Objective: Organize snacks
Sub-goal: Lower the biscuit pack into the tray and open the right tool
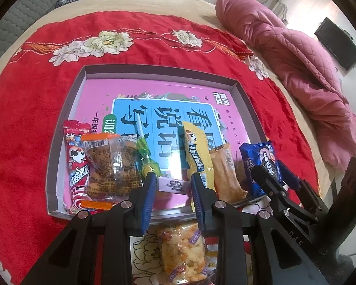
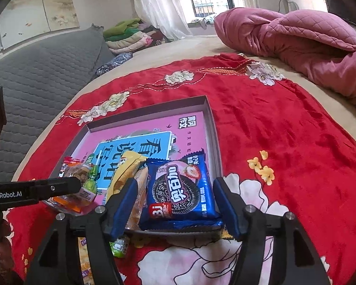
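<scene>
A shallow box [image 1: 70, 118] on a red cloth [image 1: 28, 99] holds a row of snacks: red packet [image 1: 74, 163], clear cookie bag [image 1: 106, 163], green lollipop [image 1: 146, 156], yellow Alpenliebe pack [image 1: 198, 152], tan bar [image 1: 225, 175], blue Oreo pack [image 2: 180, 190]. The left gripper [image 1: 173, 185] has its jaws narrowed on a small pale purple packet [image 1: 174, 185]. The right gripper [image 2: 175, 204] has its jaws apart, flanking the Oreo pack without touching.

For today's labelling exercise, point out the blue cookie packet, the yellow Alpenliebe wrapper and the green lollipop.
Blue cookie packet [image 2: 180, 190]: right wrist view, printed front.
Yellow Alpenliebe wrapper [image 1: 199, 156]: left wrist view, blue name band.
Green lollipop [image 1: 147, 159]: left wrist view, wrapped head.
</scene>
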Motion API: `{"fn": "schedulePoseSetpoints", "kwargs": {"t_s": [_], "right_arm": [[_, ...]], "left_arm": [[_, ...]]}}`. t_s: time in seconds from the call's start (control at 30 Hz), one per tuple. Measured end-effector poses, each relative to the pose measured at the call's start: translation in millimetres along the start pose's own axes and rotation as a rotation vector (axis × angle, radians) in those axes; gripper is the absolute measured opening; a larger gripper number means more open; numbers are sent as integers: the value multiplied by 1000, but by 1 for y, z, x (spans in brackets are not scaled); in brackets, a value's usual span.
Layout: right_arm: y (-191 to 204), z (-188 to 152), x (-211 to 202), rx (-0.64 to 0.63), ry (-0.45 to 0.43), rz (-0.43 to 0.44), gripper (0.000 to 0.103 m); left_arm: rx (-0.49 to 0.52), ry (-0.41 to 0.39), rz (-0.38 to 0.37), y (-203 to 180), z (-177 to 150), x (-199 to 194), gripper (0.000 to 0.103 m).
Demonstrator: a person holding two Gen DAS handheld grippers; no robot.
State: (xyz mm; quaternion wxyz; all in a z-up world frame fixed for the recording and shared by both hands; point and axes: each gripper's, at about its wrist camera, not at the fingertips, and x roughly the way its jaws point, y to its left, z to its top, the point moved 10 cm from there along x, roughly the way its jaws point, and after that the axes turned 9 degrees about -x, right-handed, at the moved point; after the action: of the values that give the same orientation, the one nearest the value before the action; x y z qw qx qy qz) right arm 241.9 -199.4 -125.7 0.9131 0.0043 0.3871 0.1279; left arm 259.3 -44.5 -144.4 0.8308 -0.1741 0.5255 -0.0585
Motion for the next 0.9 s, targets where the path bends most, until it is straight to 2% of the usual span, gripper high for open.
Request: {"fn": "schedulePoseSetpoints", "kwargs": {"t_s": [0.47,0.6,0.9], "right_arm": [[0,2,-1,0,-12,-8,66],[-3,3,-4,7,-24,-24,74],[-12,4,-13,30,-39,-37,75]], "left_arm": [[-9,-12,-18,0,3,-8,33],[-13,-18,-24,1,4,-12,41],[-29,-37,-43,4,6,-26,44]]}}
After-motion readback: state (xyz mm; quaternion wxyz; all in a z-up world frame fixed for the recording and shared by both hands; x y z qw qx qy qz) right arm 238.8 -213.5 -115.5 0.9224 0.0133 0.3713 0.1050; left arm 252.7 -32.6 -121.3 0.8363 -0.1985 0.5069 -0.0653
